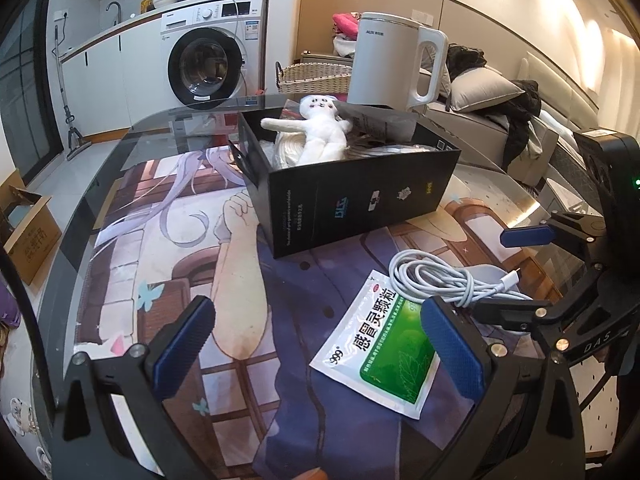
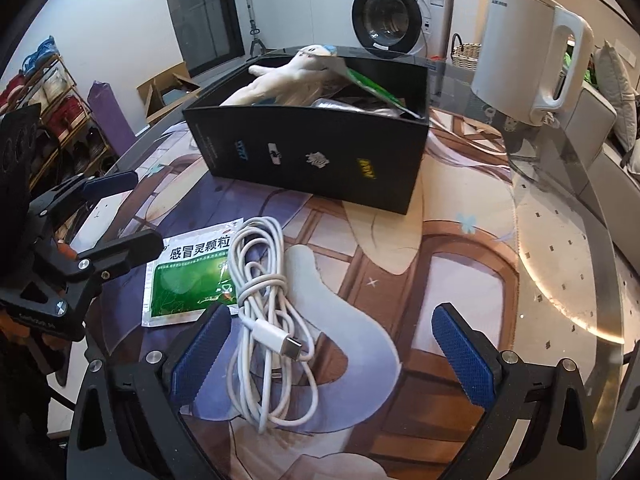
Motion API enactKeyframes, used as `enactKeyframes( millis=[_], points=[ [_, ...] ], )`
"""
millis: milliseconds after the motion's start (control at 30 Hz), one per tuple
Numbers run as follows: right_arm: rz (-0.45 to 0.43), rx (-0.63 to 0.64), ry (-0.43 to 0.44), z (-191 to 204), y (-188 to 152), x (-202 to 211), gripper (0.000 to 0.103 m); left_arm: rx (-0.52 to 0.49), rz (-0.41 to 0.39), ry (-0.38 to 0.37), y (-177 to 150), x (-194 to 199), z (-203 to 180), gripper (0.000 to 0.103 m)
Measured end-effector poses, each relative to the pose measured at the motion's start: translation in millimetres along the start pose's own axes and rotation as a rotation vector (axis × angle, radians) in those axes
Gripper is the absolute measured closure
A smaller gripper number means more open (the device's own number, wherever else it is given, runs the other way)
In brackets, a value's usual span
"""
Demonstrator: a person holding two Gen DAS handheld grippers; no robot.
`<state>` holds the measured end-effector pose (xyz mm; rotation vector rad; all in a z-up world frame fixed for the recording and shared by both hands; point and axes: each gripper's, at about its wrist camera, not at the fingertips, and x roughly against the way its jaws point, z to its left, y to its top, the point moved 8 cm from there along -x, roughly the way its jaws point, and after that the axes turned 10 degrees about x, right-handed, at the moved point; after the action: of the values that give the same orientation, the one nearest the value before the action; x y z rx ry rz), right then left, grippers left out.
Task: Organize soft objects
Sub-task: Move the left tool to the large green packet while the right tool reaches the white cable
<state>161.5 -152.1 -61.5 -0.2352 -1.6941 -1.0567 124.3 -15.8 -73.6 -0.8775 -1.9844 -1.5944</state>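
A black box (image 1: 360,200) (image 2: 312,156) stands mid-table holding a white plush doll (image 1: 320,132) (image 2: 288,72) and some packets. In front of it lie a green-and-white medicine sachet (image 1: 384,344) (image 2: 188,276) and a coiled white USB-C cable (image 1: 440,280) (image 2: 268,280), its coil overlapping the sachet's edge. My left gripper (image 1: 320,348) (image 2: 116,218) is open and empty, with the sachet just ahead near its right finger. My right gripper (image 2: 332,354) (image 1: 516,272) is open, low over the cable, whose plug end lies between its fingers.
A white electric kettle (image 1: 392,64) (image 2: 524,52) stands behind the box on the glass table (image 2: 560,240). A printed mat (image 1: 240,280) covers the middle. A wicker basket (image 1: 312,76), a washing machine (image 1: 208,64) and a sofa lie beyond the table.
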Motion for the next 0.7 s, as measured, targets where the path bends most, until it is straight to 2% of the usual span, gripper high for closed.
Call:
enactKeyframes(
  millis=[200,333,700],
  points=[
    [-0.001,0.01,-0.007,-1.3,-1.4,-5.5,0.004,-0.022,0.031,-0.016,-5.1,-5.3,-6.0,0.0],
    [0.004,0.031,0.003,-0.3,-3.3,-7.2,0.021,-0.032,0.055,-0.033,-8.5,-8.6,-10.5,0.0],
    [-0.012,0.078,-0.004,7.9,-7.3,-7.3,0.025,-0.091,0.111,-0.068,-20.7,-13.9,-27.9,0.0]
  ],
)
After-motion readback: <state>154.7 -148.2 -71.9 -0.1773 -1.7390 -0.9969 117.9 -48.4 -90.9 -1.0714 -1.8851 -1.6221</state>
